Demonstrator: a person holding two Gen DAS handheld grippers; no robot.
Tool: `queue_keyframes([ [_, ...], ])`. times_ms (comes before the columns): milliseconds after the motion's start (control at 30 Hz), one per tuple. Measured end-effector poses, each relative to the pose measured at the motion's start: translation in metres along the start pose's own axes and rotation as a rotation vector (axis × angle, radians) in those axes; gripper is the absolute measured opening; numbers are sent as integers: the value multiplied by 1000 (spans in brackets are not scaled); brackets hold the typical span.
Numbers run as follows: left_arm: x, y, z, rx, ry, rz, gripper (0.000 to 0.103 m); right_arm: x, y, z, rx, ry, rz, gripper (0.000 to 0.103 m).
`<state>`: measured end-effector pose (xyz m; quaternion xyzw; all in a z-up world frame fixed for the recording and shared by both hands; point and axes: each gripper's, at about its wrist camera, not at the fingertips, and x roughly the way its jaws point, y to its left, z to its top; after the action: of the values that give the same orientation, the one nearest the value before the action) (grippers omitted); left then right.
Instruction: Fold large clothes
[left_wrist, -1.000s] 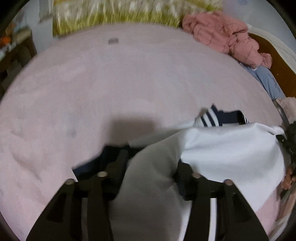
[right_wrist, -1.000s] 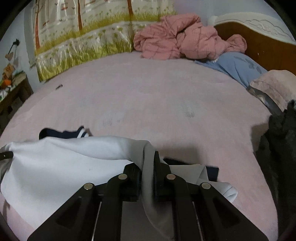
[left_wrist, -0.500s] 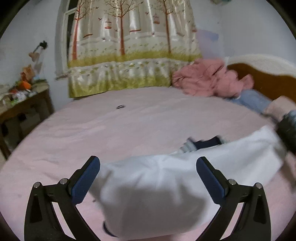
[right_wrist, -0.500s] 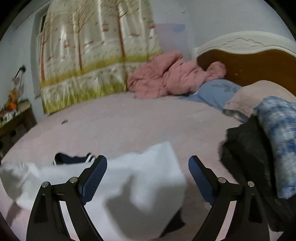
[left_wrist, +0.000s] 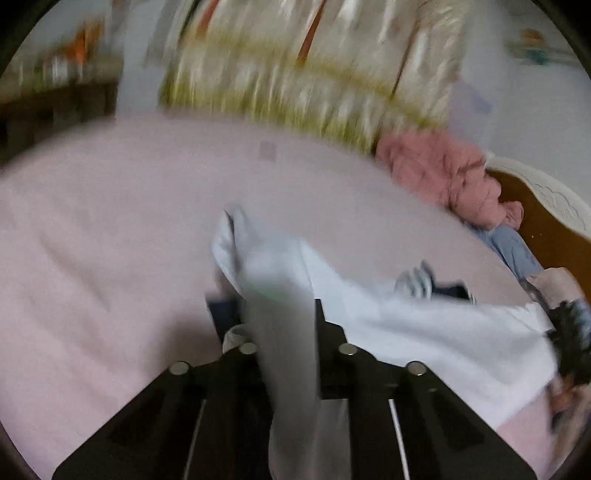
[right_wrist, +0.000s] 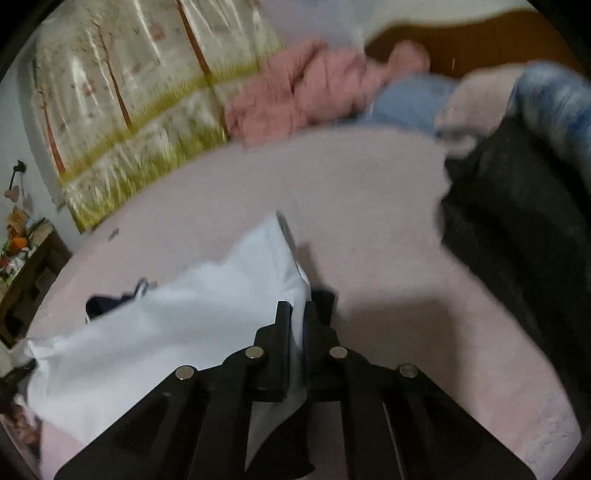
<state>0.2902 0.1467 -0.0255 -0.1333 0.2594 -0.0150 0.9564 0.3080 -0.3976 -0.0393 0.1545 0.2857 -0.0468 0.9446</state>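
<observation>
A large white garment (left_wrist: 424, 332) lies across the pink bed (left_wrist: 110, 258), with a navy, white-striped part (left_wrist: 436, 286) showing behind it. My left gripper (left_wrist: 280, 310) is closing its jaws on a raised fold of the white cloth, which stands up between the fingers and hides the left one. In the right wrist view the white garment (right_wrist: 166, 332) spreads to the left, the navy part (right_wrist: 107, 304) at its far edge. My right gripper (right_wrist: 296, 306) is shut on the garment's right-hand corner. Both views are motion-blurred.
A crumpled pink quilt (right_wrist: 306, 92) and a blue pillow (right_wrist: 410, 99) lie by the wooden headboard (left_wrist: 554, 229). A black garment (right_wrist: 517, 240) and a blue patterned one (right_wrist: 554, 99) are piled at the right. A tree-print curtain (right_wrist: 147, 110) hangs behind; a cluttered side table (right_wrist: 26, 273) stands left.
Both grippers opened wide, dropping the white cloth flat, then closed again on its edge. Both cameras swung and tilted down toward the bed.
</observation>
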Motion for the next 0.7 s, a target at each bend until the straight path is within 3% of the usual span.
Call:
queue_keyframes([
  [67, -7, -5, 3, -2, -48, 45, 10, -17, 4, 0, -17, -88, -22, 6],
  [100, -1, -1, 3, -14, -25, 76, 10, -21, 5, -1, -14, -103, -34, 6],
  [167, 28, 7, -4, -25, 91, 141, 10, -11, 8, -4, -21, -50, -93, 6],
  [233, 52, 9, -13, -24, 205, 177, 10, 19, 6, -9, -22, 107, -135, 6],
  [300, 49, -1, -13, 22, 190, 214, 10, 28, 4, -10, -11, 159, -137, 6],
  [400, 47, -13, -18, 94, 180, 267, 11, 28, 10, -12, -41, 157, -180, 6],
  [433, 41, -15, -17, 104, 153, 277, 16, 27, 11, -13, -48, 150, -186, 7],
  [500, 18, -28, -20, 142, 20, 294, 25, 19, 14, -14, -59, 112, -200, 15],
  [567, -14, -39, -22, 198, -137, 306, 54, 4, 12, -12, -57, 53, -219, 24],
  [633, -41, -61, -27, 268, -260, 301, 65, -20, 19, -10, -72, -27, -237, 34],
  [700, -63, -81, -30, 301, -290, 224, 66, -51, 34, -13, -101, -113, -187, 70],
])
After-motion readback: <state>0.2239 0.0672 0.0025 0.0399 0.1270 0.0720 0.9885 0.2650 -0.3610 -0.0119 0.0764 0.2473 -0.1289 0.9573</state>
